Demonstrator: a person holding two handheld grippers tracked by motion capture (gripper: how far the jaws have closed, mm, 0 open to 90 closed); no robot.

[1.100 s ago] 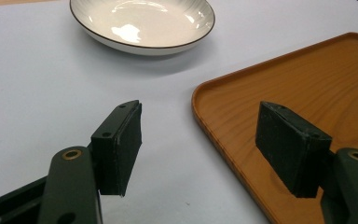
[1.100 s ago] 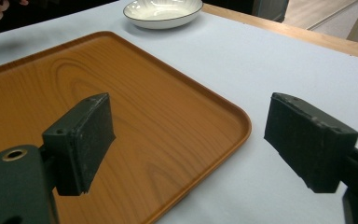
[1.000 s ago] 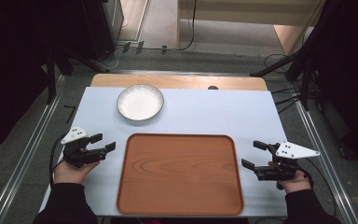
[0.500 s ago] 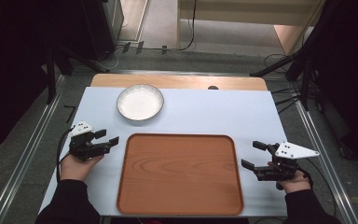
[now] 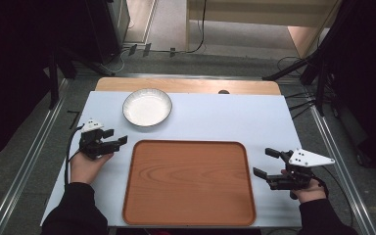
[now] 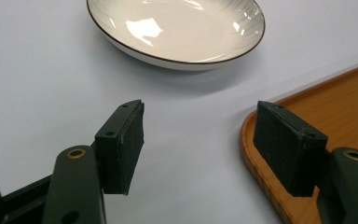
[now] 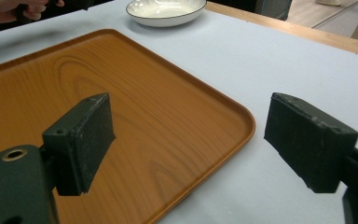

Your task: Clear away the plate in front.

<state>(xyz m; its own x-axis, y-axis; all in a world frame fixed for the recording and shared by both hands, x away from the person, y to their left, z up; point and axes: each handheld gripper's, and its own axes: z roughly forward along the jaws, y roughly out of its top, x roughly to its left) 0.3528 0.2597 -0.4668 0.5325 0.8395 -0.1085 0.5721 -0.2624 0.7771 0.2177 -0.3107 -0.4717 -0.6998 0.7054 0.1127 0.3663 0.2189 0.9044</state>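
Left tool (image 5: 113, 139): mine, jaws apart, nothing held, aimed toward the bowl (image 5: 147, 107) to grasp its rim.
Right tool (image 5: 269, 166): released, waiting beside the tray (image 5: 189, 182).

Bright overhead light; glare on bowl (image 6: 177, 28); surroundings dark.

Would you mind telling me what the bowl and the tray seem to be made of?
The bowl looks like glazed ceramic: glossy white, bright highlights, a thin dark rim line. The tray shows orange-brown wood grain with a smooth satin sheen and a raised rounded rim; it may be wood or a wood-print laminate or plastic, which the pictures leave open.
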